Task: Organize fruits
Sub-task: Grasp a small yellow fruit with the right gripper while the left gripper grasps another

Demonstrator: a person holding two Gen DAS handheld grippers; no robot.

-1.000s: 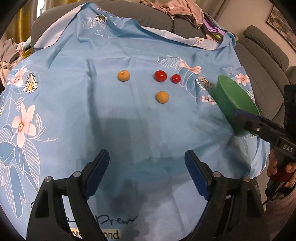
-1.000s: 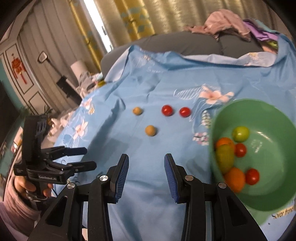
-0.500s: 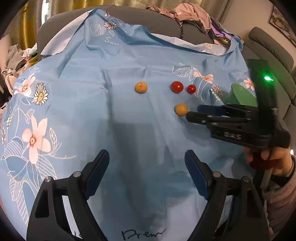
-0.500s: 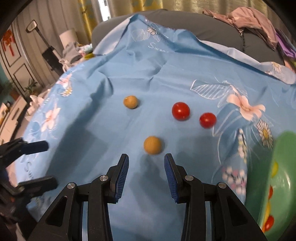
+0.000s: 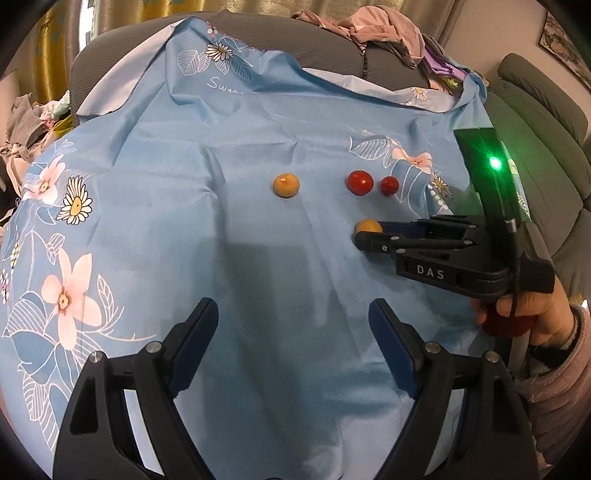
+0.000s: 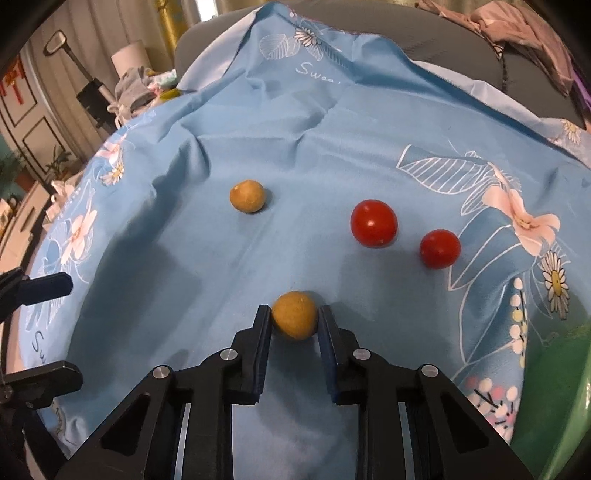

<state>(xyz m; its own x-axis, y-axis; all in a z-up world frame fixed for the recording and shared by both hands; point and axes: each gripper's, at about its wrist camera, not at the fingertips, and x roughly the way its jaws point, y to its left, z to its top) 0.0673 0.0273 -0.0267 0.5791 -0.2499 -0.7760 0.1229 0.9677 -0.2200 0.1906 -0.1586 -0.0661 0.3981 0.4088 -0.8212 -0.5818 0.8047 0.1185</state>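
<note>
Several small fruits lie on a blue flowered cloth (image 5: pixel 240 258). My right gripper (image 6: pixel 294 317) has its two fingers on either side of the near tan fruit (image 6: pixel 294 314), touching or nearly touching it on the cloth. That fruit (image 5: pixel 367 226) and the right gripper (image 5: pixel 373 236) also show in the left wrist view. A second tan fruit (image 6: pixel 246 196) lies further left. A large red tomato (image 6: pixel 373 223) and a smaller one (image 6: pixel 439 248) lie to the right. My left gripper (image 5: pixel 293 332) is open and empty, near the cloth's front.
The green bowl's rim (image 6: pixel 554 398) shows at the right edge of the right wrist view. A grey sofa (image 5: pixel 535 110) and a pile of clothes (image 5: pixel 388 29) lie behind the cloth. The left gripper's fingers (image 6: pixel 40 288) show at the left edge.
My right gripper has moved left and down from beside the bowl to the near tan fruit and narrowed around it. The left gripper has come a little closer to the fruits.
</note>
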